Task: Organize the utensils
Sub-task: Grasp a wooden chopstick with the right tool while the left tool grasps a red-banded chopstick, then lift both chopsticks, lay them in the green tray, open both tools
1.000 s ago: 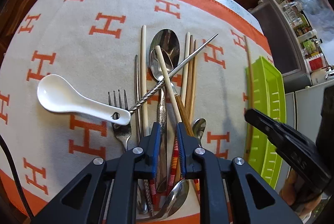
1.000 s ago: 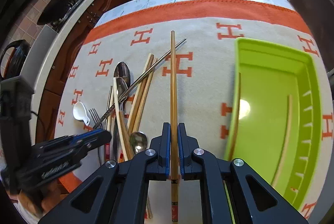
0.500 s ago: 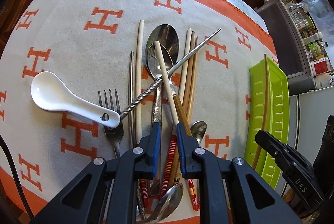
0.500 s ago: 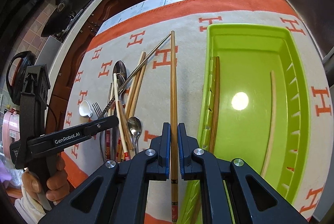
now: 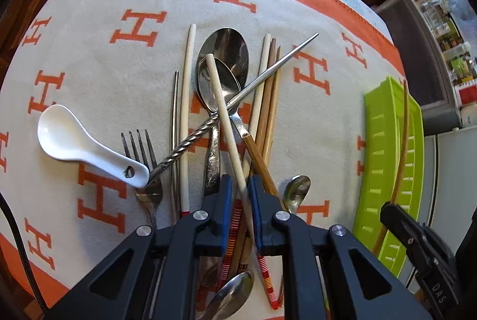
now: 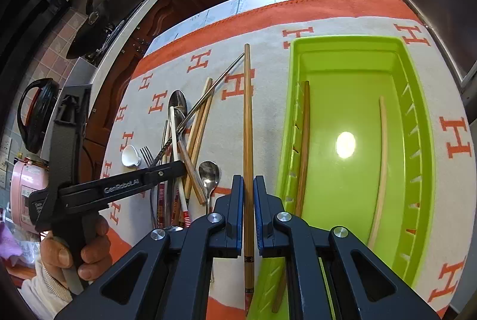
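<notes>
A heap of utensils lies on the cloth: a cream chopstick [image 5: 220, 111] with a red-striped end, wooden chopsticks [image 5: 268, 99], a twisted metal chopstick [image 5: 268, 72], metal spoons [image 5: 229, 51], a fork [image 5: 143, 159] and a white ceramic spoon [image 5: 68, 138]. My left gripper [image 5: 240, 195] points down over the heap. Its jaws are closing with the cream chopstick between them, and a gap still shows beside the left pad. My right gripper [image 6: 249, 186] is shut on a brown chopstick [image 6: 247, 111], held beside the green tray's [image 6: 351, 41] left wall.
In the tray lie a brown chopstick [image 6: 304, 141] and a cream one [image 6: 383, 156]. The orange-and-cream cloth [image 5: 119, 66] covers the table. A hand [image 6: 89, 242] holds the left gripper [image 6: 179, 168]. Counters and dark cabinets ring the table.
The right gripper carried its brown chopstick to the right, up to the tray's left wall. The left jaws narrowed around the cream chopstick, and the left gripper came slightly closer to the heap.
</notes>
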The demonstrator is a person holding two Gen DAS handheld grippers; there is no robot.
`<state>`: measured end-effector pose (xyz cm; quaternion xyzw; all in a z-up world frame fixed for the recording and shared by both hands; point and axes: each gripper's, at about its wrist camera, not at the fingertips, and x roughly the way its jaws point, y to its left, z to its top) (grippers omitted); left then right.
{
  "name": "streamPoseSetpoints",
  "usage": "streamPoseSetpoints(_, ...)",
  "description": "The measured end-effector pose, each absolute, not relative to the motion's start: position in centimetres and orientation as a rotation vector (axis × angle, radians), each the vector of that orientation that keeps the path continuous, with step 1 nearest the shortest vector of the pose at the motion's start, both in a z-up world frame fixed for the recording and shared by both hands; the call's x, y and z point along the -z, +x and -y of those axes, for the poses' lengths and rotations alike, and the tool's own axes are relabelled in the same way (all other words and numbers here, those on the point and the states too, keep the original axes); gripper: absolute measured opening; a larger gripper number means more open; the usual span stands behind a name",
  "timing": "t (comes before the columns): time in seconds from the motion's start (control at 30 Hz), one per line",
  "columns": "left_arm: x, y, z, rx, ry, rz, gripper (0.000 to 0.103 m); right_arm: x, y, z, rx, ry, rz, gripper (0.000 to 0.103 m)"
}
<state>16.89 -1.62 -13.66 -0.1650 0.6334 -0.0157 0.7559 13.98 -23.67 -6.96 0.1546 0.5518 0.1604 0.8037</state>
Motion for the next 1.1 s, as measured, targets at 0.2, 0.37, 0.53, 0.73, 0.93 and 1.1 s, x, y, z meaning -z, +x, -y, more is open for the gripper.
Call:
streamPoseSetpoints(0.2, 13.1, 16.5, 1.6, 0.016, -0.353, -1.35, 0.005, 6.7, 13.2, 24.9, -0.347, 0.362, -1.17, 0.007)
streamPoseSetpoints(0.37, 11.7, 15.3, 1.0, 0.042, -0.37, -1.325, 0.004, 6.3, 12.4, 25.8, -0.352, 0.397, -1.152, 0.007)
streamPoseSetpoints(0.53, 9.8, 14.1, 0.7, 0.084, -0.376, -1.295, 0.003, 5.2, 11.3, 27.4, -0.373, 0.456, -1.122, 0.007)
streamPoseSetpoints(0.73, 8.1, 12.8, 0.9, 0.142, -0.391, -1.285, 0.003, 3.2, 9.2, 29.3, -0.382, 0.483, -1.079, 0.007)
streamPoseSetpoints(0.93, 5.8, 12.0, 2.9, 0.227, -0.38, -1.265, 0.003, 0.0, 7.1, 32.2, -0.356, 0.489, -1.02, 0.006)
streamPoseSetpoints(1.1, 3.8, 11.7, 5.3, 0.297, -0.35, -1.241, 0.003, -2.8, 5.2, 34.4, -0.318, 0.468, -0.967, 0.007)
